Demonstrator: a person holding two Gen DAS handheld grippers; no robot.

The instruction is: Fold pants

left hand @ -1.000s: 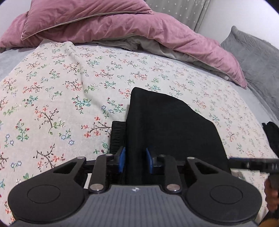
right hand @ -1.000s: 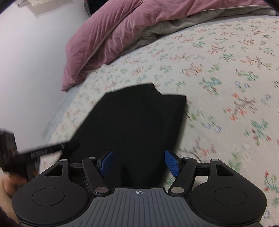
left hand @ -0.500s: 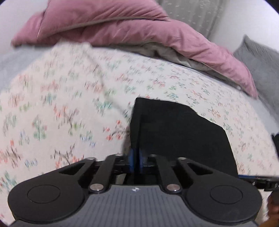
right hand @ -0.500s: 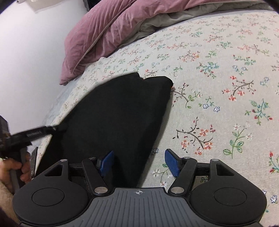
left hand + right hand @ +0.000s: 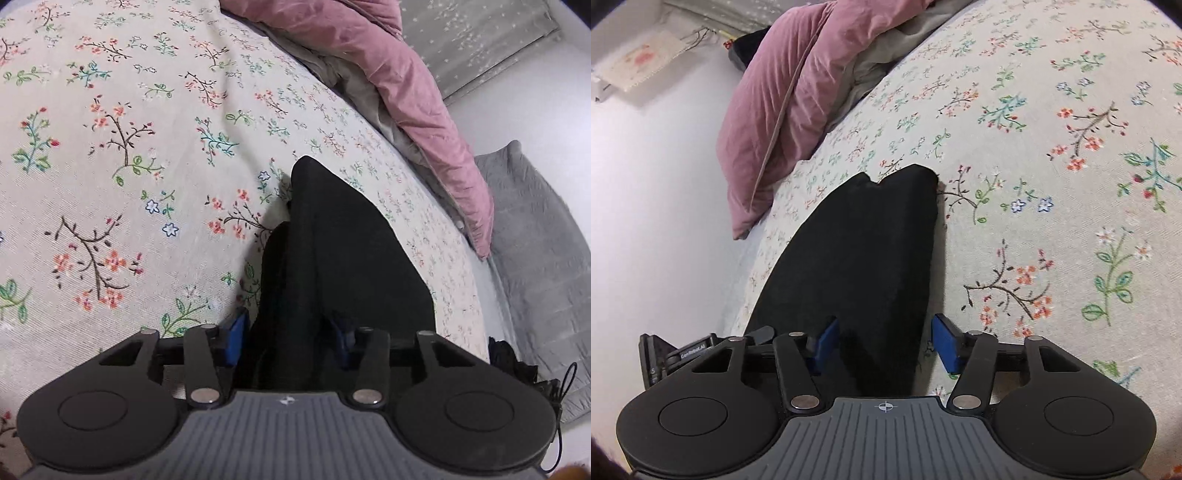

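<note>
Left gripper [image 5: 286,338] straddles the near left edge of the pants [image 5: 343,266], jaws opening, pads clear of the cloth: released. Right gripper [image 5: 884,345] straddles the near right edge, jaws closing, pads not yet pressing. Pants lie folded, black, on the flowered bedspread [image 5: 122,155], long axis running straight away from both grippers toward the pink quilt [image 5: 399,85]. Both appear equally near.

The near end of the pants [image 5: 343,258] disappears under the left tongs' [image 5: 288,341] body. The right pad [image 5: 338,332] blends into dark cloth. A dark bundle [image 5: 511,360] at the bed's edge is unidentifiable.
</note>
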